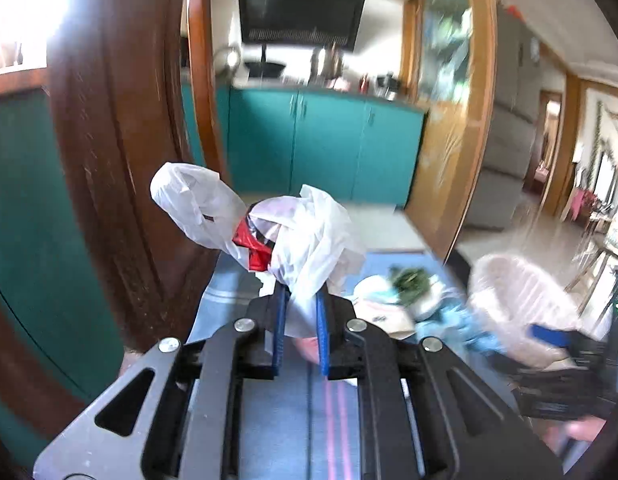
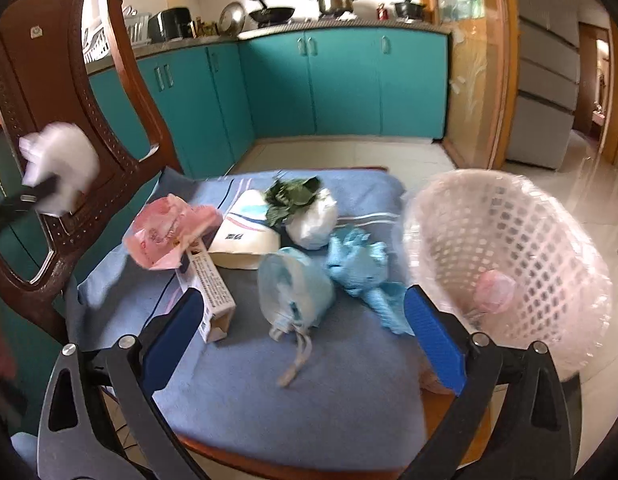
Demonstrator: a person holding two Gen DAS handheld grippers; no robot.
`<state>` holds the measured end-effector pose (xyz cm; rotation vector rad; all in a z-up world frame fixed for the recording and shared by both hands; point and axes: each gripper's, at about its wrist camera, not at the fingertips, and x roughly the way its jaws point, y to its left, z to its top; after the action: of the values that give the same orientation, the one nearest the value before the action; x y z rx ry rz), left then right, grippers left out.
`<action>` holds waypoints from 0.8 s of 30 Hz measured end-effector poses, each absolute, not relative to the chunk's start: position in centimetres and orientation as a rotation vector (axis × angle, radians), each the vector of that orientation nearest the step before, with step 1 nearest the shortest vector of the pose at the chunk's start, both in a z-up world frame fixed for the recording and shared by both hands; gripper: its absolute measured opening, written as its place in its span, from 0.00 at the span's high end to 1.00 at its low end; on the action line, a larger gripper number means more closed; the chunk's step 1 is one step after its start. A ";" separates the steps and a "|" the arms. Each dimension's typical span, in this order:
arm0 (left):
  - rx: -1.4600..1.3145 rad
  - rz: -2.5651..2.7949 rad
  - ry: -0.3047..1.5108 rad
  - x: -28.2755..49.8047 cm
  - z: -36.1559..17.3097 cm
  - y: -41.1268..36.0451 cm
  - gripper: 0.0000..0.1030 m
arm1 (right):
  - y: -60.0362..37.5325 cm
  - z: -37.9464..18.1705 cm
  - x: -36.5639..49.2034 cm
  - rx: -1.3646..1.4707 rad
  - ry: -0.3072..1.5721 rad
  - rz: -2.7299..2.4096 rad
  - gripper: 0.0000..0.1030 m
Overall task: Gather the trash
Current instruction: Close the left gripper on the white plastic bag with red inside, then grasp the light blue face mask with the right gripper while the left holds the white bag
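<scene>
Left gripper (image 1: pixel 301 300): fingers clamped on the crumpled white plastic bag with red-printed scrap inside (image 1: pixel 297 236), held up clear of the blue striped cushion on the wooden chair (image 2: pixel 309 360). Bag stands roughly upright from the fingers, one loose handle loop flopping left.

Key relation: the white perforated plastic basket with clear liner (image 2: pixel 509 264) lies to the right of the held bag, across the seat (next move, I'd judge, is a carry rightward over the rim). Basket already holds a pinkish wad.

Right gripper (image 2: pixel 309 320): fingers wide apart, empty, pale blue drawstring pouch (image 2: pixel 293 288) just ahead between them, basket beside the right finger.
</scene>
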<state>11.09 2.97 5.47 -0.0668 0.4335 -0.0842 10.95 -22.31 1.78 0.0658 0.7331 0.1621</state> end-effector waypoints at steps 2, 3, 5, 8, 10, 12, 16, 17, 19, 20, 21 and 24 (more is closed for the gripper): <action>-0.053 -0.086 0.404 9.4 5.3 2.3 0.86 | -21.3 0.9 12.6 0.040 0.764 0.160 0.12; -0.052 -0.087 0.404 9.0 5.1 2.0 0.86 | -20.9 0.6 13.2 0.024 0.774 0.160 0.13; -0.059 -0.106 0.422 8.7 4.6 1.7 0.86 | -20.1 -0.7 14.8 -0.008 0.817 0.158 0.24; -0.041 -0.122 0.441 8.5 3.9 1.5 0.86 | -19.6 -3.3 16.8 -0.032 0.934 0.159 0.73; -0.033 -0.126 0.448 8.0 3.8 1.6 0.86 | -19.9 -3.0 16.5 -0.015 0.934 0.156 0.81; -0.050 -0.126 0.451 7.7 3.9 2.2 0.86 | -20.5 -0.9 15.1 0.029 0.884 0.181 0.85; -0.085 -0.126 0.460 8.7 4.1 2.9 0.85 | -21.8 3.2 10.5 0.117 0.741 0.232 0.85; -0.079 -0.127 0.467 8.7 4.0 2.8 0.85 | -22.2 4.2 9.2 0.130 0.694 0.239 0.85; -0.071 -0.133 0.474 9.4 4.3 2.2 0.85 | -22.8 5.2 7.5 0.143 0.624 0.230 0.85; -0.069 -0.137 0.475 9.5 4.3 1.9 0.85 | -23.1 5.5 6.9 0.149 0.600 0.227 0.85; -0.066 -0.144 0.478 9.5 4.3 1.6 0.84 | -23.2 5.7 6.7 0.153 0.591 0.225 0.85; -0.049 -0.155 0.490 10.0 4.2 1.1 0.84 | -23.2 5.4 7.1 0.145 0.611 0.231 0.85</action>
<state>10.00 1.10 4.17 -0.0491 0.4905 -0.1554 7.09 -23.22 5.38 0.1452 0.6109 0.2305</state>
